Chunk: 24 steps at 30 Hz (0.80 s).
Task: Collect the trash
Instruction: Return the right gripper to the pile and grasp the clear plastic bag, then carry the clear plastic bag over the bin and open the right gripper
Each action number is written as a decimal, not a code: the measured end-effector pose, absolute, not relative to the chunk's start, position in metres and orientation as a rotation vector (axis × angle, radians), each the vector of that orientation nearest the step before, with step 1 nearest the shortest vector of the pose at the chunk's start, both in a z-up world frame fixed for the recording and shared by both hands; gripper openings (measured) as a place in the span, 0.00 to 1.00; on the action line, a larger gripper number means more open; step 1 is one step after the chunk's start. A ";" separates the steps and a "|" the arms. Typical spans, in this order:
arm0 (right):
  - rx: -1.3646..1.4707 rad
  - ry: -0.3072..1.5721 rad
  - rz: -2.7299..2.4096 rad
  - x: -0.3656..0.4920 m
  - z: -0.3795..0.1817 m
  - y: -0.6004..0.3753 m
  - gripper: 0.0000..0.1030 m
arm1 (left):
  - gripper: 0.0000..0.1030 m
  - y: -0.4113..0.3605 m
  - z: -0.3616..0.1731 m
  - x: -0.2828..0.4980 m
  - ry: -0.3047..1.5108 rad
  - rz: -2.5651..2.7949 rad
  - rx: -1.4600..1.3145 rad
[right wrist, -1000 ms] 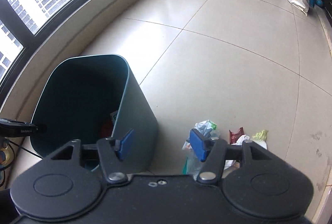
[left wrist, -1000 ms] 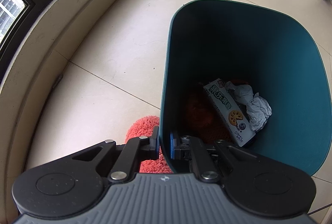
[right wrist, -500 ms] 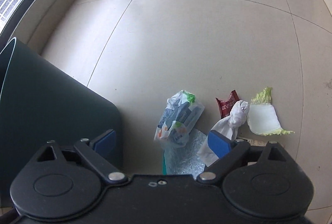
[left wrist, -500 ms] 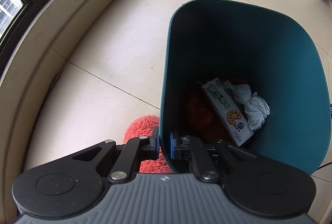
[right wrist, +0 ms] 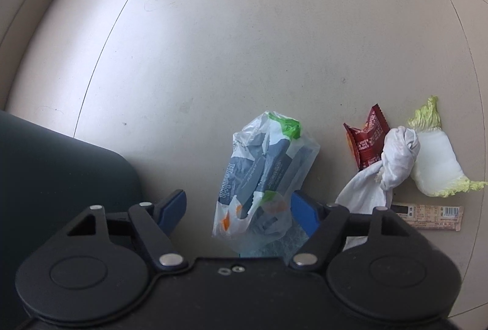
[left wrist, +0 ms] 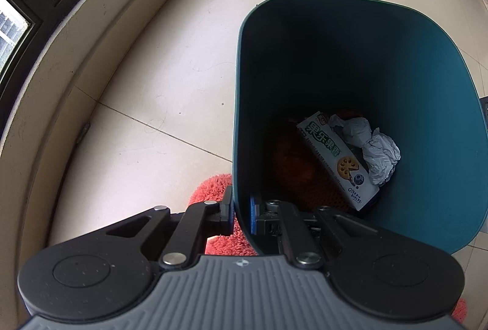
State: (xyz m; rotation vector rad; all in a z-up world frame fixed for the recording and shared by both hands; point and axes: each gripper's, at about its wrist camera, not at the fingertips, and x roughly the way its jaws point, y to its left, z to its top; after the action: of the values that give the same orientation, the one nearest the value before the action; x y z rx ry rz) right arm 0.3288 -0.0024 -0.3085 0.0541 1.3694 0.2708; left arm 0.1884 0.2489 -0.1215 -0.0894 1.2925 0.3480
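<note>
Pale floor tiles underfoot, curved window sill along one side. Left gripper clamped tight on the near wall of the teal bin, one finger outside, one inside. Down in the bin: biscuit box, crumpled grey paper, something reddish and dim beside the box. Orange shaggy mat partly under the bin.

Right gripper low over the floor litter, jaws closing, clear plastic bag standing between the fingers; right pad at the bag's edge, left pad well clear, no grip yet. Just right of the bag: red wrapper, knotted white cloth touching it, cabbage leaf against the cloth, flat tan snack packet below. Bin's dark outer wall at the left edge of the right wrist view.
</note>
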 end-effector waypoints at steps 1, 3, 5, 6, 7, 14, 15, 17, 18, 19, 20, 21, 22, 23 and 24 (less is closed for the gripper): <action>0.051 1.373 0.262 0.329 -0.311 -0.002 0.59 | 0.08 0.249 -0.121 0.188 1.291 0.346 -0.084; 0.036 1.380 0.246 0.329 -0.317 -0.002 0.48 | 0.08 0.249 -0.121 0.188 1.289 0.342 -0.082; 0.011 1.375 0.237 0.327 -0.317 -0.002 0.36 | 0.08 0.249 -0.121 0.187 1.287 0.338 -0.083; 0.001 1.369 0.230 0.326 -0.316 -0.002 0.30 | 0.08 0.250 -0.120 0.187 1.287 0.338 -0.085; -0.003 1.365 0.224 0.325 -0.314 -0.002 0.26 | 0.08 0.250 -0.120 0.187 1.287 0.339 -0.088; -0.029 1.303 0.225 0.314 -0.288 -0.013 0.02 | 0.08 0.250 -0.120 0.187 1.285 0.346 -0.093; -0.026 1.290 0.231 0.312 -0.281 -0.015 0.02 | 0.08 0.249 -0.120 0.187 1.284 0.349 -0.090; -0.027 1.268 0.251 0.306 -0.267 -0.020 0.01 | 0.08 0.249 -0.121 0.187 1.284 0.352 -0.085; -0.033 1.257 0.258 0.304 -0.260 -0.022 0.01 | 0.08 0.249 -0.121 0.187 1.282 0.355 -0.086; -0.039 1.247 0.267 0.302 -0.252 -0.025 0.01 | 0.08 0.249 -0.121 0.188 1.283 0.358 -0.089; -0.043 1.239 0.275 0.297 -0.241 -0.026 0.01 | 0.08 0.249 -0.121 0.188 1.284 0.360 -0.091; -0.044 1.234 0.283 0.294 -0.233 -0.029 0.01 | 0.08 0.249 -0.121 0.188 1.284 0.361 -0.095; -0.045 1.227 0.295 0.291 -0.224 -0.030 0.01 | 0.08 0.250 -0.121 0.188 1.285 0.363 -0.100; -0.053 1.215 0.314 0.285 -0.211 -0.031 0.01 | 0.08 0.250 -0.121 0.188 1.286 0.364 -0.105; -0.062 1.204 0.325 0.280 -0.201 -0.032 0.01 | 0.08 0.251 -0.121 0.188 1.287 0.365 -0.109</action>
State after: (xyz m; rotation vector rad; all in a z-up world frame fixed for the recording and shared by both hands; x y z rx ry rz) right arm 0.2801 -0.0319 -0.2005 -0.0621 1.2042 0.3253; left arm 0.1879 0.2509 -0.1210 -0.1088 1.2869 0.3653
